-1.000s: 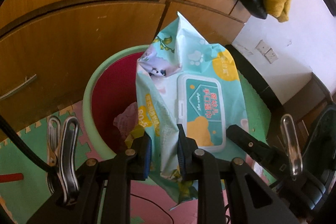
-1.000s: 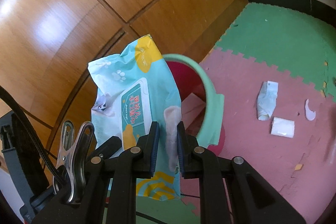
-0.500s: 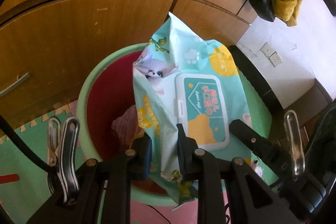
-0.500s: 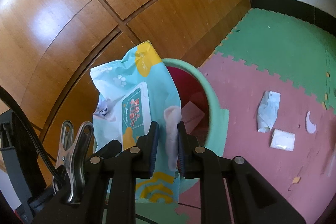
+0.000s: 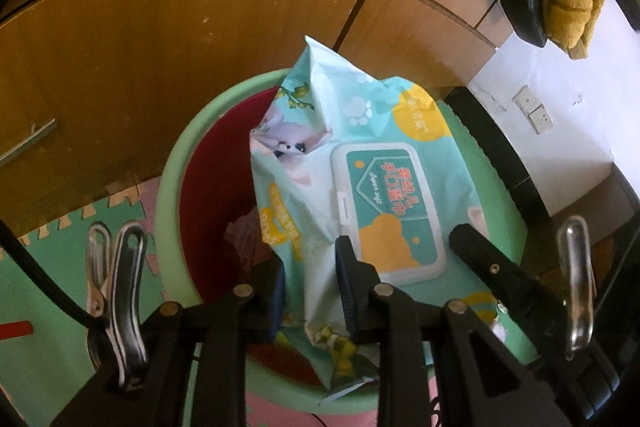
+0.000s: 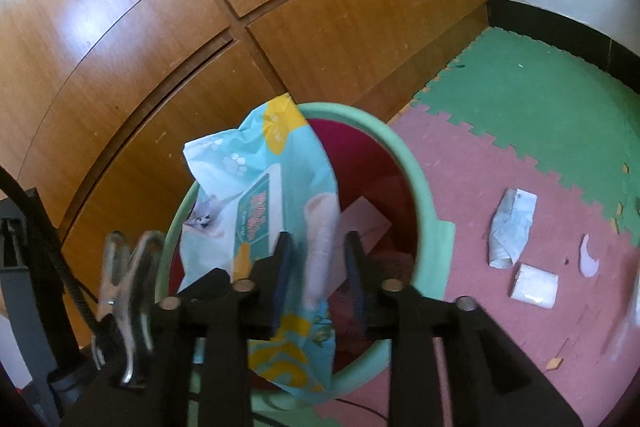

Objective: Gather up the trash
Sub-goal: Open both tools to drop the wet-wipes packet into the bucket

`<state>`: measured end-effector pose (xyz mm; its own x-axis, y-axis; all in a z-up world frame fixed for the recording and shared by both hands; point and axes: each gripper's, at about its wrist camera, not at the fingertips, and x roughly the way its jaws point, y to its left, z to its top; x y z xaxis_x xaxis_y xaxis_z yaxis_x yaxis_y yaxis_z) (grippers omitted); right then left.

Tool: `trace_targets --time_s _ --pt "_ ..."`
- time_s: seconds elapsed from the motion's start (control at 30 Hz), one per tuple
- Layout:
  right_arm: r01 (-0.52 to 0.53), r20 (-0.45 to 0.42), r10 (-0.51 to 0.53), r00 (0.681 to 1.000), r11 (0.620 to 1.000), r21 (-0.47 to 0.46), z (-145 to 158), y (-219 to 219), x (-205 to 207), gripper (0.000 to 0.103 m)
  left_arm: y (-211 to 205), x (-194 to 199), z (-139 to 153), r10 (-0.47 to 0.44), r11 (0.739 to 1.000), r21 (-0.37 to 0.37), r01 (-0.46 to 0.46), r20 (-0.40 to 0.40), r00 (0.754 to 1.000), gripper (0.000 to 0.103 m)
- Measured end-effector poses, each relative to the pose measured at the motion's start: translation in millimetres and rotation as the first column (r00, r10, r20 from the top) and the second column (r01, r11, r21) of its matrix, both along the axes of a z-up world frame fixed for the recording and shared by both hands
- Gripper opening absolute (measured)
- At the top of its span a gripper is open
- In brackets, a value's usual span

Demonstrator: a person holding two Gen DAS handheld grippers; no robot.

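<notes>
two grippers hang over a green bin (image 5: 176, 171) with a dark red inside, and a wet wipes pack (image 5: 360, 163) sits between them, right above the bin's mouth. the left gripper (image 5: 310, 291) pinches the pack's bottom edge, and its jaws have just opened a tiny bit. the right gripper (image 6: 320, 275) has just let its jaws open more, so the pack hangs loose in the gap and one pad stands clear of it. some pink paper (image 6: 362, 223) lies inside the bin. on the pink floor mat (image 6: 480, 187) near the bin lie a crumpled paper (image 6: 510, 229) and a small white packet (image 6: 534, 285). brown wooden cupboard doors (image 6: 160, 67) stand behind the bin.
</notes>
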<state>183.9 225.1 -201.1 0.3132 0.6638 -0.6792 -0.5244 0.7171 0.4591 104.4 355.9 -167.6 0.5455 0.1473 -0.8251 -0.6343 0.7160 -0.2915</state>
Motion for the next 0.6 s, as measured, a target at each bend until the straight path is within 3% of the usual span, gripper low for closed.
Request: trace_targets --time_s 0.13,0.3,0.6 --pt "0.02 0.01 -0.021 1.0 0.999 0.041 6 -14 1 0.04 -2 -5 9 0.007 1.0 0.026 -0.007 0.002 1.0 0.027" --pt "0.024 0.028 -0.027 0.999 0.996 0.087 15 -35 -5 0.04 -2 -11 19 0.017 0.998 0.057 -0.017 0.004 1.0 0.043" --pt "-0.002 0.057 -0.005 0.998 0.992 0.125 27 -70 -29 0.04 -8 -16 32 0.02 0.994 0.109 -0.018 -0.014 1.0 0.048"
